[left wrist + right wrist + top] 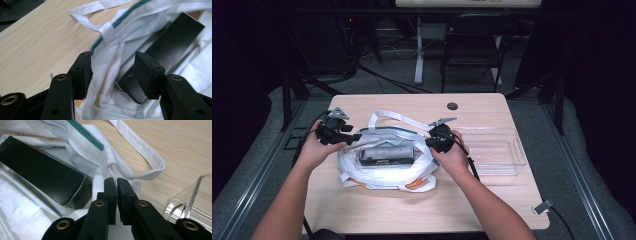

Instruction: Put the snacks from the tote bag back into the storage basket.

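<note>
Soft, light white bag is pinched at its 3 o'clock rim by right gripper, left gripper spread at 9; hemmed edge judged best hold.

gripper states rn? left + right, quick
Left claw: open, pads apart at the white bag rim, gripping nothing.
Right claw: shut on the white bag's rim fabric, beside the black box.

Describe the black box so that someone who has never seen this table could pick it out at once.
On the light wooden table, find the white cloth bag lying between the person's two hands. The black box lies inside its open mouth: long, flat and dark, unlike the clear plastic bin to the right.
</note>
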The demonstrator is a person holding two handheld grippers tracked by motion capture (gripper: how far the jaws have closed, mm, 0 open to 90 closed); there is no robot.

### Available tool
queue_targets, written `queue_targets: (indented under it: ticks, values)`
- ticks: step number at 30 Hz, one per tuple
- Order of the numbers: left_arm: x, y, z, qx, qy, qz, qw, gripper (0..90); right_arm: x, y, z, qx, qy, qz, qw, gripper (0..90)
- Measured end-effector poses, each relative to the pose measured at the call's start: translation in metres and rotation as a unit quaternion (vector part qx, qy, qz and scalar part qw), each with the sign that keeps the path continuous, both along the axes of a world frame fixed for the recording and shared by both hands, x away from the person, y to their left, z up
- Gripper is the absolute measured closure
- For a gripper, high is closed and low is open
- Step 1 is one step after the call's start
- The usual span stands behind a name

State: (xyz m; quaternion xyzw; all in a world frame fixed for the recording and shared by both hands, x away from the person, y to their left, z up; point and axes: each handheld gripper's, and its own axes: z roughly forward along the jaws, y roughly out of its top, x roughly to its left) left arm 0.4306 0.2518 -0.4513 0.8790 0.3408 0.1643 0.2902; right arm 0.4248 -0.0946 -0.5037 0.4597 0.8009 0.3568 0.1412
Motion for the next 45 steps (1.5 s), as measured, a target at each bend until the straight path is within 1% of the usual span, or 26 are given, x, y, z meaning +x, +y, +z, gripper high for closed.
queue_targets:
  ticks: [2, 4, 7, 9, 10, 15, 18, 19, 20, 22, 24, 28, 29, 33, 35, 36, 37, 38, 40, 41, 43, 45]
  values:
    - [0.000, -0.005, 0.001, 0.017, 0.001, -0.015, 0.9997, 48.3, -0.001, 0.000, 0.001, 0.002, -0.001, 0.004, 1.0000, 84.5]
    - [0.000, -0.008, 0.001, 0.025, 0.004, -0.026, 0.9993, 47.8, -0.003, 0.000, 0.003, 0.002, -0.002, 0.003, 1.0000, 83.3]
    - [0.000, -0.013, 0.001, 0.033, 0.005, -0.040, 0.9987, 46.8, -0.006, -0.001, 0.007, 0.011, -0.005, 0.010, 0.9999, 79.6]
    - [0.000, -0.015, 0.000, 0.041, 0.006, -0.048, 0.9979, 46.1, -0.009, -0.002, 0.010, 0.011, -0.007, 0.013, 0.9998, 76.9]
    - [0.000, -0.017, -0.001, 0.048, 0.007, -0.054, 0.9974, 45.9, -0.010, -0.002, 0.011, 0.013, -0.009, 0.013, 0.9998, 75.1]
    - [0.001, -0.025, -0.004, 0.065, 0.016, -0.078, 0.9947, 44.1, -0.016, -0.006, 0.016, 0.027, -0.014, 0.023, 0.9993, 68.4]
    - [0.002, -0.030, -0.005, 0.075, 0.020, -0.087, 0.9932, 43.5, -0.020, -0.010, 0.018, 0.036, -0.010, 0.022, 0.9991, 66.4]
    - [0.002, -0.031, -0.006, 0.076, 0.019, -0.089, 0.9930, 43.4, -0.021, -0.011, 0.019, 0.038, -0.013, 0.022, 0.9990, 65.3]
    - [0.003, -0.033, -0.006, 0.080, 0.021, -0.093, 0.9922, 43.4, -0.023, -0.013, 0.019, 0.038, -0.011, 0.024, 0.9989, 63.7]
    - [0.003, -0.036, -0.007, 0.086, 0.022, -0.098, 0.9912, 43.4, -0.026, -0.015, 0.019, 0.035, -0.018, 0.031, 0.9987, 60.4]
    - [0.004, -0.037, -0.008, 0.082, 0.024, -0.103, 0.9910, 43.4, -0.029, -0.015, 0.019, 0.030, -0.016, 0.038, 0.9987, 57.4]
    - [0.006, -0.039, -0.011, 0.092, 0.029, -0.106, 0.9897, 43.4, -0.038, -0.016, 0.019, 0.019, -0.020, 0.050, 0.9984, 55.0]
    - [0.006, -0.040, -0.012, 0.091, 0.032, -0.104, 0.9899, 43.4, -0.041, -0.016, 0.018, 0.020, -0.021, 0.054, 0.9981, 54.6]
    - [0.008, -0.043, -0.014, 0.099, 0.036, -0.109, 0.9884, 43.4, -0.050, -0.016, 0.019, 0.025, -0.021, 0.060, 0.9976, 54.1]
    - [0.008, -0.044, -0.015, 0.108, 0.035, -0.114, 0.9869, 43.5, -0.055, -0.016, 0.020, 0.031, -0.024, 0.063, 0.9972, 54.0]
    - [0.008, -0.045, -0.015, 0.107, 0.036, -0.115, 0.9870, 43.6, -0.057, -0.017, 0.021, 0.031, -0.022, 0.066, 0.9971, 53.7]
    - [0.008, -0.046, -0.015, 0.112, 0.037, -0.116, 0.9862, 43.9, -0.059, -0.017, 0.020, 0.031, -0.021, 0.067, 0.9971, 53.4]
    - [0.008, -0.047, -0.015, 0.113, 0.036, -0.116, 0.9862, 44.0, -0.061, -0.017, 0.020, 0.031, -0.021, 0.067, 0.9971, 53.3]
    - [0.008, -0.049, -0.015, 0.123, 0.032, -0.117, 0.9849, 43.9, -0.065, -0.017, 0.019, 0.030, -0.027, 0.062, 0.9972, 52.0]
    - [0.008, -0.050, -0.015, 0.122, 0.034, -0.117, 0.9849, 44.0, -0.066, -0.017, 0.018, 0.028, -0.024, 0.062, 0.9974, 51.6]
    - [0.009, -0.051, -0.015, 0.124, 0.041, -0.121, 0.9841, 45.8, -0.067, -0.018, 0.017, 0.033, -0.017, 0.066, 0.9972, 51.6]
    - [0.008, -0.054, -0.016, 0.131, 0.044, -0.130, 0.9819, 46.2, -0.069, -0.019, 0.015, 0.039, -0.010, 0.065, 0.9971, 50.6]
